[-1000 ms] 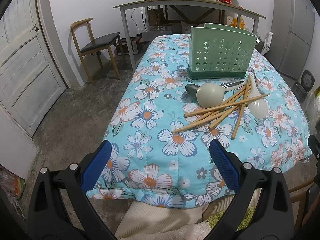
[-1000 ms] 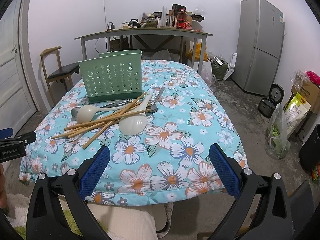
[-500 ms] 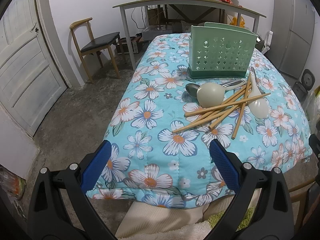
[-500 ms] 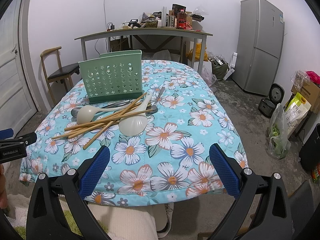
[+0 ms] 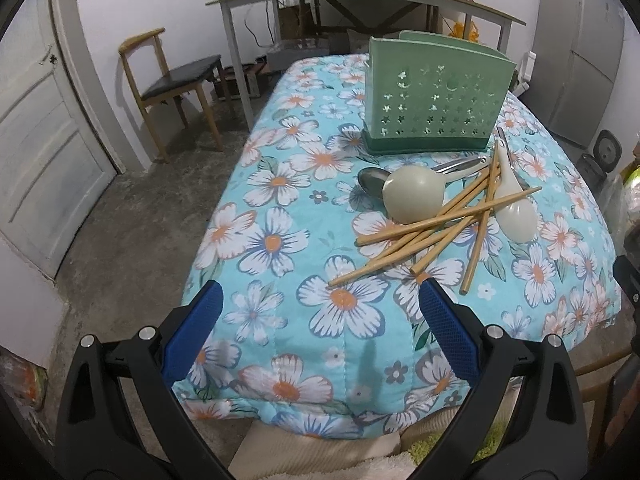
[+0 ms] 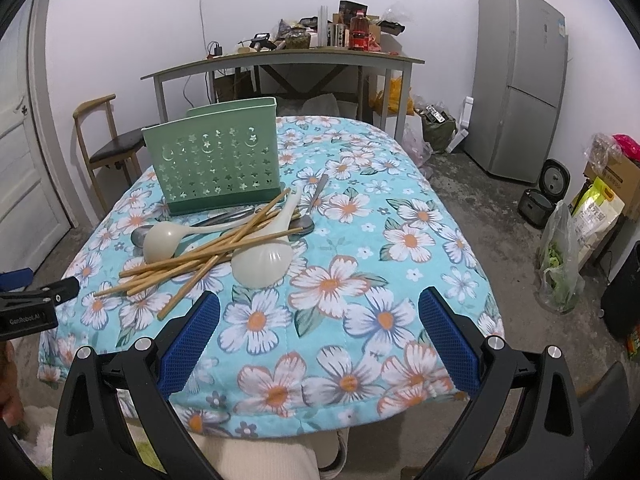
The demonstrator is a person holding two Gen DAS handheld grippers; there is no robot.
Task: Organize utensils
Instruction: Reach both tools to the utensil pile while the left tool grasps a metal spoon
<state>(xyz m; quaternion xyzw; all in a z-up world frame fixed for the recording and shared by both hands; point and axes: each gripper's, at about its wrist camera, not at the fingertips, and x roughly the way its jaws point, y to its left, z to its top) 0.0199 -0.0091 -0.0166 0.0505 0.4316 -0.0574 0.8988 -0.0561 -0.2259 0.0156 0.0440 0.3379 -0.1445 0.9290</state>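
A green perforated utensil holder (image 5: 436, 104) (image 6: 216, 160) stands upright on the floral-covered table (image 5: 280, 240) (image 6: 380, 280). In front of it lies a pile: several wooden chopsticks (image 5: 436, 236) (image 6: 208, 256), two cream ladles (image 5: 412, 196) (image 6: 260, 264), and metal spoons (image 5: 370, 179) (image 6: 308, 222) partly buried under them. My left gripper (image 5: 320, 312) is open above the table's near edge, just short of the chopstick ends. Over the near edge right of the pile, my right gripper (image 6: 318, 322) also hangs open and empty.
A wooden chair (image 5: 172, 80) and a white door (image 5: 44, 152) stand at the left. A cluttered grey table (image 6: 280, 60) is behind. A fridge (image 6: 520, 80), a rice cooker (image 6: 544, 196) and bags (image 6: 560, 264) line the right side. A person's legs (image 6: 256, 456) are below.
Both grippers have drifted slightly forward toward the pile; the left view now sits a little nearer the chopsticks. Nothing on the table has moved.
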